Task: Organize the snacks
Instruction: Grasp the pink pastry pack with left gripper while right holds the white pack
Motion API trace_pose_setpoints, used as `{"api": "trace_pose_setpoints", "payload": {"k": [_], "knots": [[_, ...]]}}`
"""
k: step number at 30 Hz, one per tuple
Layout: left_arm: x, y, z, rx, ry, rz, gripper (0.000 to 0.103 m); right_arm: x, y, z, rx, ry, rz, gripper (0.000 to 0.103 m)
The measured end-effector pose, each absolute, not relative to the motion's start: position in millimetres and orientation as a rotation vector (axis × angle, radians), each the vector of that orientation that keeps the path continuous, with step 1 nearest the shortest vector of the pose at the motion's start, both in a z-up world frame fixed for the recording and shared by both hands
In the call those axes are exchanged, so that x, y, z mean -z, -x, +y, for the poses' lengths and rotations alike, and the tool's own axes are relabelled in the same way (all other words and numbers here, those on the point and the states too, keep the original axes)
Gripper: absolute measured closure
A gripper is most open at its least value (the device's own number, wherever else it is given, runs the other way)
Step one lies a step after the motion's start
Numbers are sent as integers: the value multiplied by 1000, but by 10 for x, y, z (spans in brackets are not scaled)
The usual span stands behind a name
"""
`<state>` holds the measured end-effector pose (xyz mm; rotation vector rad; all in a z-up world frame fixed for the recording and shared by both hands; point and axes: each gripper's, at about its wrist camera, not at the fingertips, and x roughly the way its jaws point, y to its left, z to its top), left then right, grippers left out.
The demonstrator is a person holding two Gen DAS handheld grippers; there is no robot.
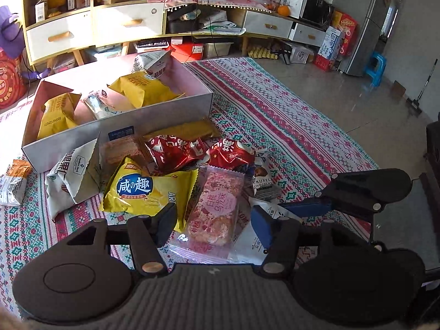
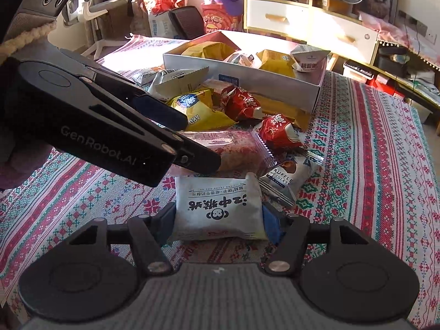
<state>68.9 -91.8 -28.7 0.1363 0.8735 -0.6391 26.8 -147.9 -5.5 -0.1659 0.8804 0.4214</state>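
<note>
Underneath, patterned cloth (image 1: 275,115); cabinets (image 1: 93,24) behind

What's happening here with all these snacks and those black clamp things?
A person is sorting snacks with two handheld grippers. The right gripper is closed on a white biscuit packet. The left gripper is open around a pink pastry packet. A white box already holds several packets; more lie loose on the patterned cloth.
</note>
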Motion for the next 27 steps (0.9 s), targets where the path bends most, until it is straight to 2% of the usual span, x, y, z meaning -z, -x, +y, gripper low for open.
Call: {"api": "trace_pose_setpoints", "payload": {"k": [5, 17, 27], "knots": [[334, -775, -1029, 625, -144, 924, 52, 57, -266, -1489, -420, 166, 885, 42], [421, -841, -1054, 595, -128, 978, 64, 57, -266, -1484, -413, 169, 885, 41], [332, -809, -958, 577, -95, 981, 65, 30, -278, -1479, -408, 152, 899, 42]]}}
